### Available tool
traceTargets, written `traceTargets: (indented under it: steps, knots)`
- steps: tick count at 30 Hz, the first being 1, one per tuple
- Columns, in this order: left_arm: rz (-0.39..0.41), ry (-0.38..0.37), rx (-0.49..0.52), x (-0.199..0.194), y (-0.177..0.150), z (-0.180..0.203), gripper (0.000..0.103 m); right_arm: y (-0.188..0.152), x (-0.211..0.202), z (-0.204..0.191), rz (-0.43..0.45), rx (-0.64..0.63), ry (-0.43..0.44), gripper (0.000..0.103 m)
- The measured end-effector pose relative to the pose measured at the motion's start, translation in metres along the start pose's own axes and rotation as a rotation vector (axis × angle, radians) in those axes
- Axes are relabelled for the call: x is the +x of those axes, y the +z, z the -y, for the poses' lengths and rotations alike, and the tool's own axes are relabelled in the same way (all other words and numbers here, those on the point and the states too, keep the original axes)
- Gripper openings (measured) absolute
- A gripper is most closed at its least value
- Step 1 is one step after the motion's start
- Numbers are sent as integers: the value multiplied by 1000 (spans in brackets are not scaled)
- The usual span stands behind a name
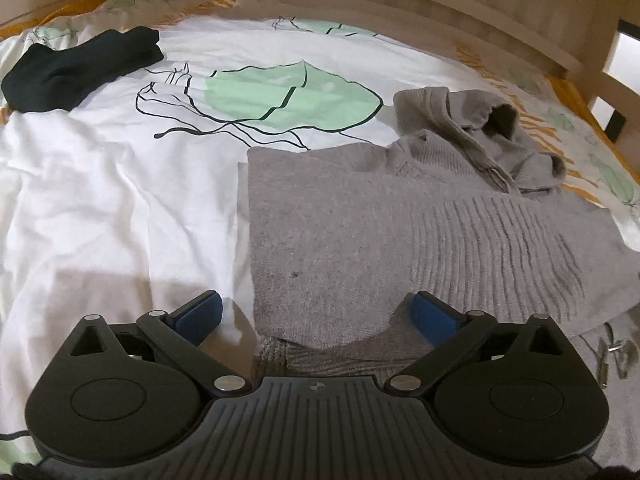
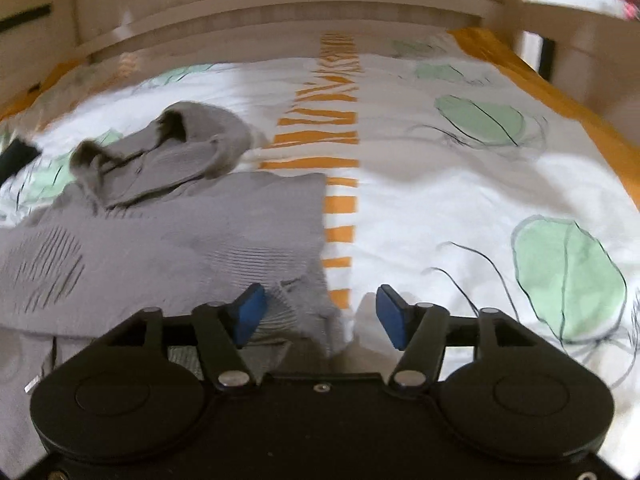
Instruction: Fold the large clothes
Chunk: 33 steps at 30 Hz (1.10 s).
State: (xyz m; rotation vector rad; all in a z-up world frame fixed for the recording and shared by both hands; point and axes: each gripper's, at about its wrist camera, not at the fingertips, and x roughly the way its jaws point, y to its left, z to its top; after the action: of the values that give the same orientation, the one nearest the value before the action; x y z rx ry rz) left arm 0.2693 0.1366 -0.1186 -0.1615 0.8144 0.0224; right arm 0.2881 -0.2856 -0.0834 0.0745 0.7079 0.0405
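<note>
Knitwear like this grey sweater (image 1: 360,232) looks soft, floppy and fairly weighty, best pinched at its near hem corners by the left gripper (image 1: 316,312) and right gripper (image 2: 320,312), both gaping wide and empty.

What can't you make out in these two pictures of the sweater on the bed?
- Sweater's near hem, left wrist view: hidden behind the left tool.
- Sweater's left side, right wrist view: cut off by the edge, blurred.
- Small metal bits, left wrist view: too small to identify.
- Dark garment: type unclear.

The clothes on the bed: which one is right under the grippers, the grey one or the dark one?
The grey knitted sweater. It lies spread just ahead of both open grippers, while the dark garment sits bunched far off near the headboard.
</note>
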Motion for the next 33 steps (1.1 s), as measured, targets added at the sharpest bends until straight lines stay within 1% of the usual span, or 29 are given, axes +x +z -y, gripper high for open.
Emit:
traceTargets:
  steps: [3, 6, 9, 11, 13, 14, 16, 17, 18, 22, 31, 33]
  knots:
    - [28, 5, 2, -1, -7, 1, 103, 1, -10, -6, 58, -18, -30, 66]
    - [44, 10, 5, -2, -9, 1, 103, 3, -15, -16, 105, -48, 10, 68]
    - [58, 1, 0, -2, -11, -1, 103, 1, -5, -22, 81, -51, 20, 69]
    - [69, -1, -1, -2, -13, -2, 103, -6, 5, -19, 52, -33, 8, 69]
    - [75, -1, -1, -2, -14, -2, 103, -15, 13, -12, 29, 13, 6, 73]
    - [78, -1, -1, -1, -14, -1, 103, -19, 15, -7, 35, 44, 13, 78]
    - [85, -1, -2, 0, -15, -1, 103, -22, 18, 2, 32, 98, 37, 81]
    - [87, 3, 1, 1, -15, -1, 103, -23, 18, 3, 31, 106, 44, 83]
    - [89, 8, 6, 2, -15, 1, 103, -24, 18, 2, 33, 102, 47, 85]
    - [91, 23, 20, 3, -16, 4, 103, -28, 18, -7, 47, 58, 27, 88]
    - [91, 35, 31, 4, -15, 6, 103, -29, 19, -6, 47, 57, 31, 90]
    - [87, 33, 29, 3, -14, 5, 103, -28, 19, -7, 42, 54, 36, 94]
